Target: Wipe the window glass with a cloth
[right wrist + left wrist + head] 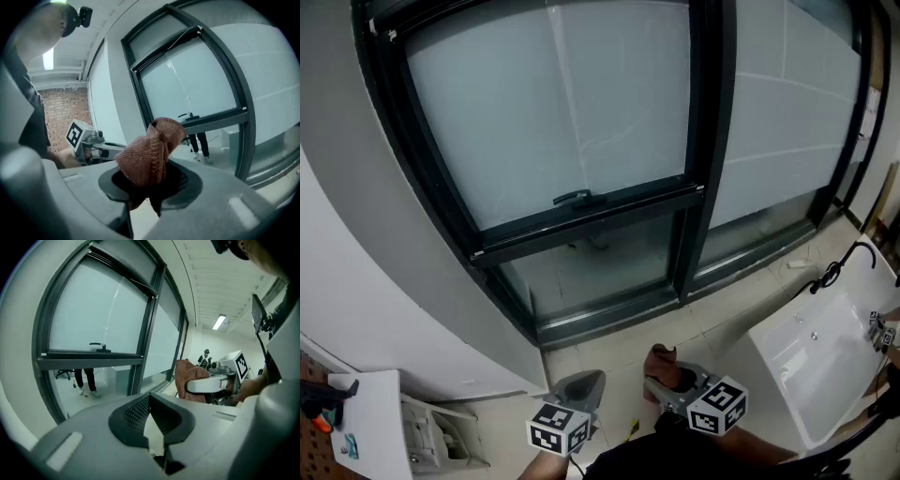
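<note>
Head view puts the big frosted pane of window glass (553,112) at twelve o'clock, well apart from both tools, which hang low near six o'clock over the pale tiled floor (609,352). I judge the wiping not yet begun, since the cloth is nowhere near the pane.

My worries, going left to right. The left gripper (579,384), at about seven o'clock, has no job here. If I swing it up carelessly, its hard grey nose could knock the black metal window handle (572,198) or scrape the glass. Further right, at about five o'clock, the rust-red knitted cloth (662,360) is bunched into a lump rather than spread. I expect only a small patch of it to meet the pane. The bare jaw tips might touch first if I come in at a flat angle. A weak pinch could also let the cloth slip out in the middle of a stroke.

In the left gripper view, the left gripper (150,399) has its dark ribbed pads meeting at the tips with nothing between them. In the right gripper view, the right gripper (152,180) is clamped on the cloth (151,147). The cloth stands up out of the jaws toward twelve o'clock, with the window beyond it at one to two o'clock.
</note>
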The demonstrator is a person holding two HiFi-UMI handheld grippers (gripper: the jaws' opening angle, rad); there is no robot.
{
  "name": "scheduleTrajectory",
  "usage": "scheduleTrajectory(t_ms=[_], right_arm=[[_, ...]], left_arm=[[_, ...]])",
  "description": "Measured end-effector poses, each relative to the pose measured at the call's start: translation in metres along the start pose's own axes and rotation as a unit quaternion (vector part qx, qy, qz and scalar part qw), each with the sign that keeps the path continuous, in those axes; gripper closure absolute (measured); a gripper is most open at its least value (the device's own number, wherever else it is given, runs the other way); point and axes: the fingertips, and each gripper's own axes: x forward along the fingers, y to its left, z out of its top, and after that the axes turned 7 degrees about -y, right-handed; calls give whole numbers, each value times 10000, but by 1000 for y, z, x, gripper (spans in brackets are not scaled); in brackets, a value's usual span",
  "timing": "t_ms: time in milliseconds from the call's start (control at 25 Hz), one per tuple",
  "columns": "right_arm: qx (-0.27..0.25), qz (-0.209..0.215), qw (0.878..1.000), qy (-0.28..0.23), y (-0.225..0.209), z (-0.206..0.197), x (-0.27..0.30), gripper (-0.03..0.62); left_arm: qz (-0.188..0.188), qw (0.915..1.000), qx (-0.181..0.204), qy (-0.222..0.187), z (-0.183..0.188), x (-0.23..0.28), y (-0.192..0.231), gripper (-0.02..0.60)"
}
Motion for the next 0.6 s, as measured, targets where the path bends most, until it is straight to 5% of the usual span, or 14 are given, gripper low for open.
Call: scheduleTrajectory(t_ms=[160, 320, 600], right_arm=[[-86, -80, 9999, -37, -34, 10, 20, 485], [-297, -491, 9979, -300, -112, 40, 43, 485], [-887, -1297, 9820, -1051, -280, 162, 89, 485]], left_arm=[[49, 10000, 9, 69, 6, 25, 22, 565], [156, 9998, 84, 63, 19, 62, 44, 565], [191, 9987, 381, 280, 72, 154, 76, 565]])
